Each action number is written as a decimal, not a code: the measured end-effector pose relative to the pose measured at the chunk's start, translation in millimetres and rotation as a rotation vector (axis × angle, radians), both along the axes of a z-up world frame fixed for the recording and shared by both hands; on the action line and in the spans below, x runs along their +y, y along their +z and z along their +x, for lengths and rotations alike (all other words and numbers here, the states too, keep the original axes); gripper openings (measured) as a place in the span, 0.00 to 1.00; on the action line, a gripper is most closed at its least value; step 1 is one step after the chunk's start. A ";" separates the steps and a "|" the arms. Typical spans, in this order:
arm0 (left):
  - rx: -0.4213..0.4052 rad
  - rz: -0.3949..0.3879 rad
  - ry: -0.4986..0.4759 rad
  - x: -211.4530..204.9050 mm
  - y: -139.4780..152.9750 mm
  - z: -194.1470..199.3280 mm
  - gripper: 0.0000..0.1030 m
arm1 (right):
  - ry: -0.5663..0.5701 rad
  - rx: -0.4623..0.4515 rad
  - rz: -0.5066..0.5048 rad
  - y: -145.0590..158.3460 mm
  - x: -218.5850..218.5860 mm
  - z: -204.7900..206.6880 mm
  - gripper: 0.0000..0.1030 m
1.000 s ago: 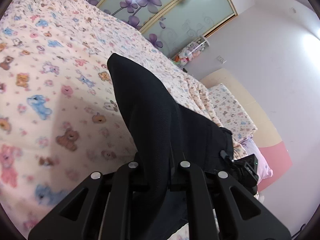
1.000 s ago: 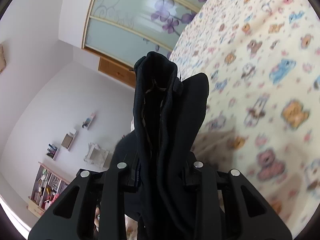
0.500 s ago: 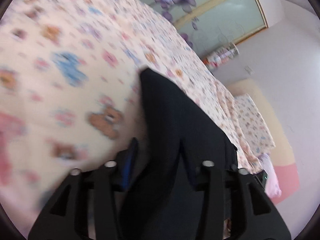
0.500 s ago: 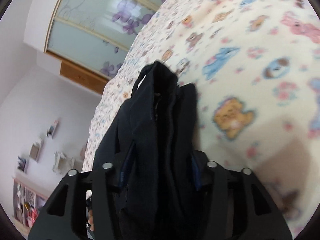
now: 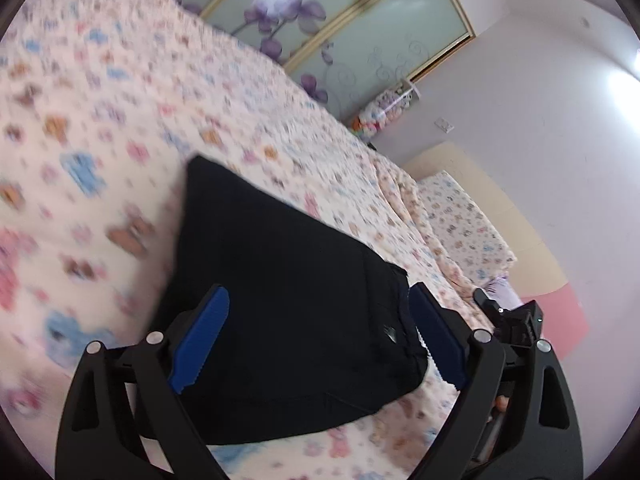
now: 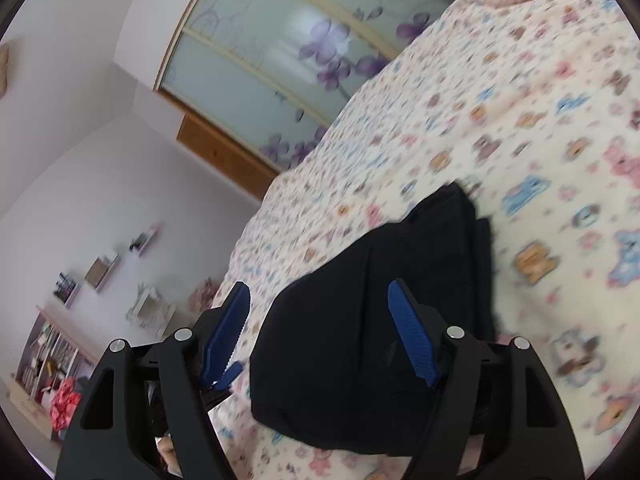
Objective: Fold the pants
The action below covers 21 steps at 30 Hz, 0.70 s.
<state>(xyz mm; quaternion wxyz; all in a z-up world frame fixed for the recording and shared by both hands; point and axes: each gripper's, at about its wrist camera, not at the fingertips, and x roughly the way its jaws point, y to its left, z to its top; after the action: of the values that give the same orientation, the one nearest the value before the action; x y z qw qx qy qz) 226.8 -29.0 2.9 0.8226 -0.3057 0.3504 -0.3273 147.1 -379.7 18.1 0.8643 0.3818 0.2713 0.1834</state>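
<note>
The black pants (image 5: 288, 300) lie folded into a compact bundle on the bed with the teddy-bear print sheet (image 5: 100, 120). My left gripper (image 5: 320, 336) is open, its blue-padded fingers (image 5: 200, 336) standing on either side of the bundle without gripping it. In the right wrist view the same pants (image 6: 360, 340) lie flat on the sheet (image 6: 520, 120). My right gripper (image 6: 320, 332) is open too, one blue finger (image 6: 412, 336) over the cloth and the other off its left edge.
A sliding wardrobe with frosted glass and purple flowers (image 5: 340, 28) stands behind the bed. A pillow (image 5: 464, 216) and headboard lie at the right. Wall shelves and a bookcase (image 6: 52, 356) show beyond the bed's edge in the right wrist view.
Both grippers were shut on the raised pants. They lowered the pants onto the bed and opened, and the bundle now lies released on the sheet.
</note>
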 end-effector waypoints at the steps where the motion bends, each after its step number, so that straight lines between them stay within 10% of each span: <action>1: 0.019 0.004 -0.009 -3.6 -4.9 2.6 0.89 | 0.003 0.013 -0.019 -1.7 0.1 2.4 0.71; 6: 0.160 0.028 0.005 -6.7 -48.3 24.8 0.89 | -0.005 0.183 -0.097 -37.9 -3.3 11.6 0.80; 14: 0.098 0.095 0.047 -12.3 -43.8 12.1 0.90 | -0.046 0.123 -0.048 -47.9 -8.8 -3.1 0.80; 21: -0.155 0.450 0.274 14.7 -2.9 -71.4 0.98 | -0.228 0.054 -0.143 -2.6 -25.9 -52.1 0.83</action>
<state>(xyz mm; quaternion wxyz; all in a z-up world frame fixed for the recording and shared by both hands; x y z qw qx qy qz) 155.4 -14.3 0.0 0.9309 -0.1340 0.3054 -0.1492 95.0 -405.6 15.4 0.8970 0.3523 0.2616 0.0536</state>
